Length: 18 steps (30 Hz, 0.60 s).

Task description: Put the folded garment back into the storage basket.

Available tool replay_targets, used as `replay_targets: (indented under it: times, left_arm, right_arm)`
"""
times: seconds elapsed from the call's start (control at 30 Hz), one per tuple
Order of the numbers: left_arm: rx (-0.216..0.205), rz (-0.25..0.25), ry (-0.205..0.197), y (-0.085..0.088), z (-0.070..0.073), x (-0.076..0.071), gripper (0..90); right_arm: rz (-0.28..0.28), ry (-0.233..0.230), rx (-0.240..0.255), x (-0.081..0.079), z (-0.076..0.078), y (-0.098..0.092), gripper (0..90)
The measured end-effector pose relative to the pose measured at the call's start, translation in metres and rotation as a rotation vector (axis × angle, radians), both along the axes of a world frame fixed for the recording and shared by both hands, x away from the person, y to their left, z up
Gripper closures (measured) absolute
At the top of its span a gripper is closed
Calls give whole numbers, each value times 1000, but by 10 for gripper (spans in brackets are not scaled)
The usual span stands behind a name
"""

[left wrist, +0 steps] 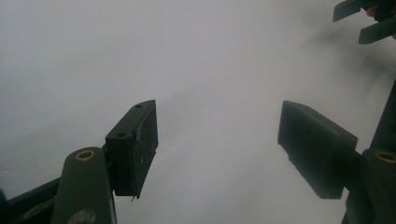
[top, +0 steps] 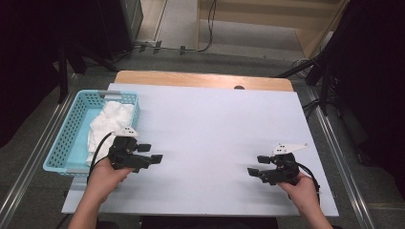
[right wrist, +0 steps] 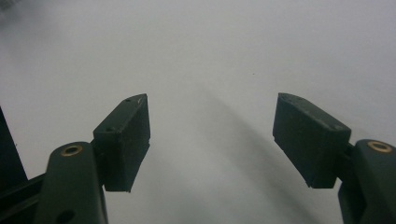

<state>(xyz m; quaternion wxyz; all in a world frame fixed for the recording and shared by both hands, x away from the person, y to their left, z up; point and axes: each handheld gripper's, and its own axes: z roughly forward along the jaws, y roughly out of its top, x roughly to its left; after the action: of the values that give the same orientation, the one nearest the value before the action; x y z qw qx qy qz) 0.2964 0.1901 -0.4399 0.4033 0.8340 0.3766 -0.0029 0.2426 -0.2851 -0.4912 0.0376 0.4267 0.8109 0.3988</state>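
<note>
The table (top: 215, 138) is bare apart from the turquoise basket (top: 67, 136) at its left edge. The white cloth (top: 107, 126) sits crumpled inside the basket, filling its right half. It looks soft, light and floppy, so I'd pinch a raised fold near the top. My left gripper (top: 150, 153) hovers just right of the basket, and my right gripper (top: 258, 165) is well apart from it; both have jaws spread with nothing between them.

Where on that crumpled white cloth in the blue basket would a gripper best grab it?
Probably from above, on the raised folds of the white cloth. It lies heaped inside the turquoise basket, whose walls block a sideways approach. The open left gripper is nearest, just beside the basket.
</note>
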Motion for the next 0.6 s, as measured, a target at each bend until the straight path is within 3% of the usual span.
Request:
replay_targets:
  times: [0.6]
  left_arm:
    - [-13, -9, -17, 1, -2, -2, 294]
  right_arm:
    - [7, 7, -5, 0, -1, 1, 260]
